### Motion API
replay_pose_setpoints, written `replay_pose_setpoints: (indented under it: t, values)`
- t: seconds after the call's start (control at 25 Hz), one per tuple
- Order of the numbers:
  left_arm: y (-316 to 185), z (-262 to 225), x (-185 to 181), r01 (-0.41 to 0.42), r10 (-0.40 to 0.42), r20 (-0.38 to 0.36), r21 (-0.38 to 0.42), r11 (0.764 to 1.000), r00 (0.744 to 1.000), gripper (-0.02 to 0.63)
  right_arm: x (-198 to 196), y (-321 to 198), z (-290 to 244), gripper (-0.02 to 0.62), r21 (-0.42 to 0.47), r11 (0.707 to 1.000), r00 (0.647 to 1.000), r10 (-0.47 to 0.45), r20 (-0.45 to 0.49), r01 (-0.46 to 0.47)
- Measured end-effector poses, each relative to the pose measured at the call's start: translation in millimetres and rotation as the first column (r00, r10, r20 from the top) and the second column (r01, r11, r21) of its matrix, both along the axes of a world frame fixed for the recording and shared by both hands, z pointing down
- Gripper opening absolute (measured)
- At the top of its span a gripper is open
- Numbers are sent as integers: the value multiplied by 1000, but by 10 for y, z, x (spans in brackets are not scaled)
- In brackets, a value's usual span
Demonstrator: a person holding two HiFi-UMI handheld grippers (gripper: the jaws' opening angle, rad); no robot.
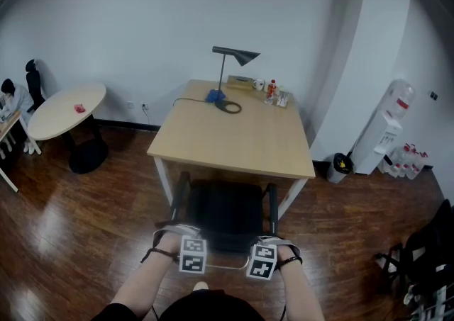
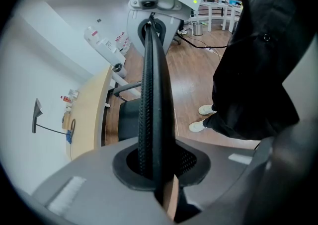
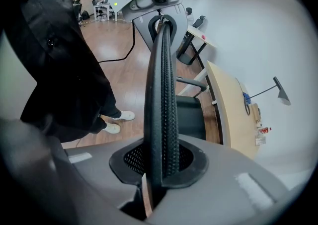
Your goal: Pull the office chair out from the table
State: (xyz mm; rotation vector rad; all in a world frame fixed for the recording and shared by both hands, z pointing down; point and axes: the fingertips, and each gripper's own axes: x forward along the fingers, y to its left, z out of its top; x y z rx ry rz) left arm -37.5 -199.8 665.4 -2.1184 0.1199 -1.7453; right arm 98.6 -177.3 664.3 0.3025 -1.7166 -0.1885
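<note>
**Both grippers clamped on chair back**

In the head view the jaw tips are hidden and the chair (image 1: 225, 213) base is unseen. The seat sits partly under the wooden table (image 1: 234, 139). Forearms are parallel, pointing steeply down. Left gripper (image 2: 155, 169) and right gripper (image 3: 161, 167) each pinch the backrest's (image 2: 150, 85) thin, ribbed black top edge.

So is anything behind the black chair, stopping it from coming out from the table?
Only the person holding it: their white shoes stand on the brown wooden floor behind the black mesh office chair. Nothing else visible.
</note>
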Motion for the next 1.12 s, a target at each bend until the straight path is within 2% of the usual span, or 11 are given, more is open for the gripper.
replay_pose_setpoints:
  t: [0.52, 0.72, 1.12]
  values:
    - [124, -14, -32, 11, -11, 1, -5, 1000, 1000, 51, -21, 117, -19, 63, 2, 1000, 1000, -14, -12, 14]
    - [244, -32, -53, 4, -4, 2, -26, 1000, 1000, 54, -50, 250, -34, 66, -25, 999, 1000, -27, -10, 27]
    - [424, -24, -76, -7, 7, 1, -22, 1000, 1000, 54, -74, 455, -36, 63, -18, 1000, 1000, -1, -7, 1]
